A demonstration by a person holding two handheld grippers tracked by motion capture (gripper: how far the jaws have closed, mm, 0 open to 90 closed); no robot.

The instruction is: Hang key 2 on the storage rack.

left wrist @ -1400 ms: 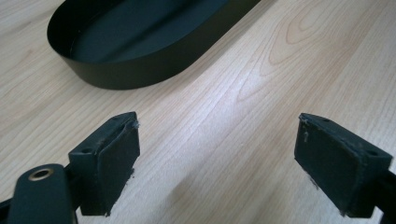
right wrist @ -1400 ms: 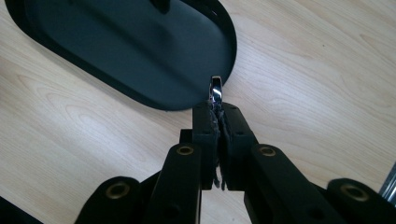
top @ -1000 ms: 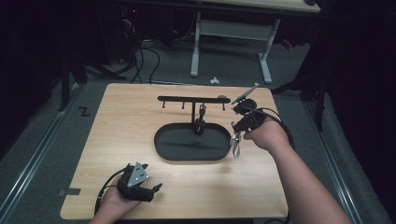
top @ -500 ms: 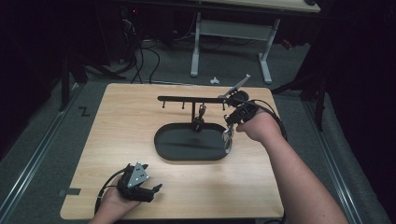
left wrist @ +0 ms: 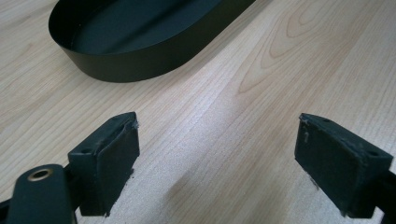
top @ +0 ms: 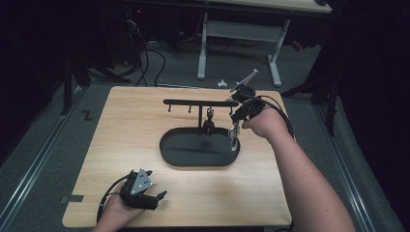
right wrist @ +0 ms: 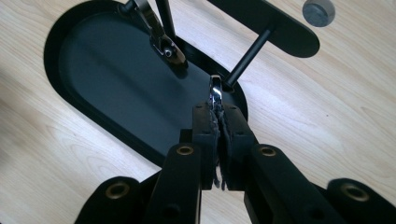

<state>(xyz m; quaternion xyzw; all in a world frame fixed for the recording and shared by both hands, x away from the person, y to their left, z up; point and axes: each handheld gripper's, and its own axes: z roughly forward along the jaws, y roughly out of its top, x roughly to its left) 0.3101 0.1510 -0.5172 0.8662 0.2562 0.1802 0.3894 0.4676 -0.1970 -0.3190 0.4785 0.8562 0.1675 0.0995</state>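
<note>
Metal glints between the clenched jaws of the right gripper (right wrist: pixel 217 122): a small shiny ring or clasp (right wrist: pixel 215 93) is pinched edge-on at the pad tips, its long axis running straight up the right gripper view, away from the camera and toward the right end of the black oval tray (right wrist: pixel 98 70). In the high view the clasp (top: pixel 234 137) hangs right of centre, long axis near vertical, pointing down over the tray's right rim (top: pixel 193 163), below the right gripper (top: pixel 236 126). A second metal clip (right wrist: pixel 163 42) dangles from the black hanger rack (top: pixel 196 102), whose post rises from the tray. The left gripper (top: pixel 153 197) rests at the lower left of the high view on the table, its jaws released and wide apart with nothing between them; its own view shows bare wood and the tray wall (left wrist: pixel 140 65) at upper left. The wooden table (top: pixel 121 125) is pale and grained, standing on grey floor. Behind it, in a dim room, are cables and a white-legged desk (top: pixel 241 34).
</note>
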